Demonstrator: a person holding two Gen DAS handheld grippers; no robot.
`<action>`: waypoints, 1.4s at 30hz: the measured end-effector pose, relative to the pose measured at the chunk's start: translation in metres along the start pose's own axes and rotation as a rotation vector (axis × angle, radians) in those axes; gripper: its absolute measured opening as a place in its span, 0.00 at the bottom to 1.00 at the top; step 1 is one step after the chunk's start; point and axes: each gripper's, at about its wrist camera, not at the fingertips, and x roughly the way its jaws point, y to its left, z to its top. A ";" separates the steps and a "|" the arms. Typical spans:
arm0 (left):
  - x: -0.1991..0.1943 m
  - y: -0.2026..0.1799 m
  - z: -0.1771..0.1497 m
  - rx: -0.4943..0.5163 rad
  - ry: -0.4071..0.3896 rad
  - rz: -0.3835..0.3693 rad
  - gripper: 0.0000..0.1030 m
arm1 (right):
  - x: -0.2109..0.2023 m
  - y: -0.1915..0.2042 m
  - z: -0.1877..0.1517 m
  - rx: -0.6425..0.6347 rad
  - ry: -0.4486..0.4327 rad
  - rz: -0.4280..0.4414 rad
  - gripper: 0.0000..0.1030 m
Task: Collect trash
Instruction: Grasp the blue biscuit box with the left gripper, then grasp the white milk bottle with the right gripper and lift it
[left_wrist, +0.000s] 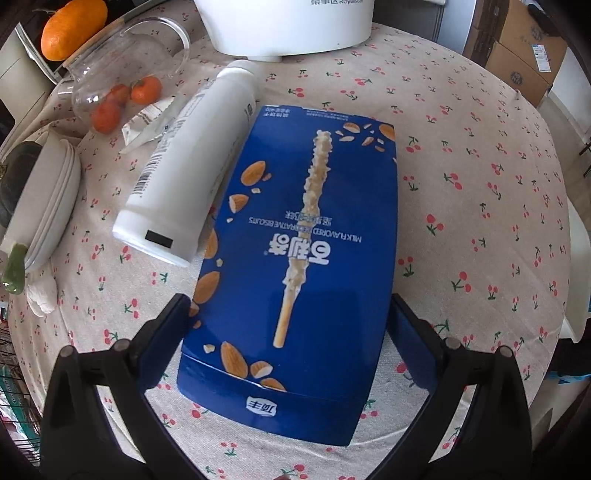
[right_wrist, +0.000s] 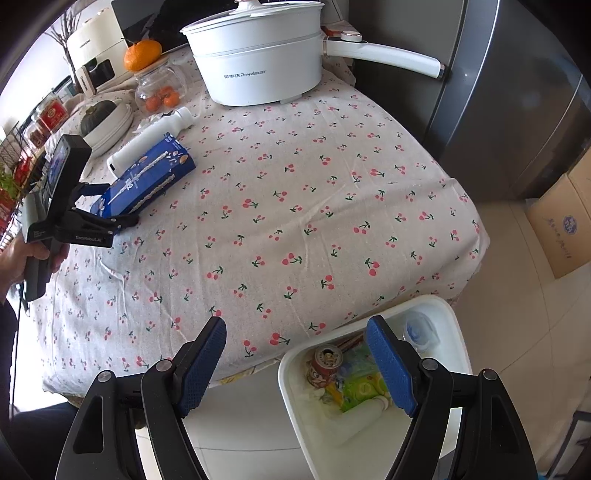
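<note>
A blue biscuit box (left_wrist: 295, 229) lies flat on the cherry-print tablecloth (left_wrist: 461, 184), with a white plastic bottle (left_wrist: 184, 166) on its side against the box's left edge. My left gripper (left_wrist: 290, 306) is open and points down over the box's near end, one fingertip at each long edge. The right wrist view shows the same box (right_wrist: 155, 166), the bottle (right_wrist: 147, 138) and the left gripper (right_wrist: 118, 206) held by a hand. My right gripper (right_wrist: 295, 332) is open and empty, above the table's near edge and a white bin (right_wrist: 286, 376).
The bin holds a red can (right_wrist: 327, 363) and colourful packets. A torn wrapper (left_wrist: 147, 122), a glass jar of mandarins (left_wrist: 110, 81) and a white bowl (left_wrist: 48, 192) sit left of the bottle. A white pot (right_wrist: 258, 62) stands at the back; a grey fridge (right_wrist: 498, 110) stands to the right.
</note>
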 end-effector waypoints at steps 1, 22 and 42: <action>-0.002 -0.001 -0.002 -0.011 -0.007 -0.002 0.93 | 0.001 0.001 0.001 -0.001 0.001 0.000 0.77; -0.129 0.023 -0.148 -0.368 -0.125 -0.048 0.36 | 0.033 0.094 0.070 0.100 0.021 0.162 0.77; -0.098 0.056 -0.155 -0.381 -0.044 -0.030 0.97 | 0.140 0.216 0.215 0.283 0.097 0.278 0.78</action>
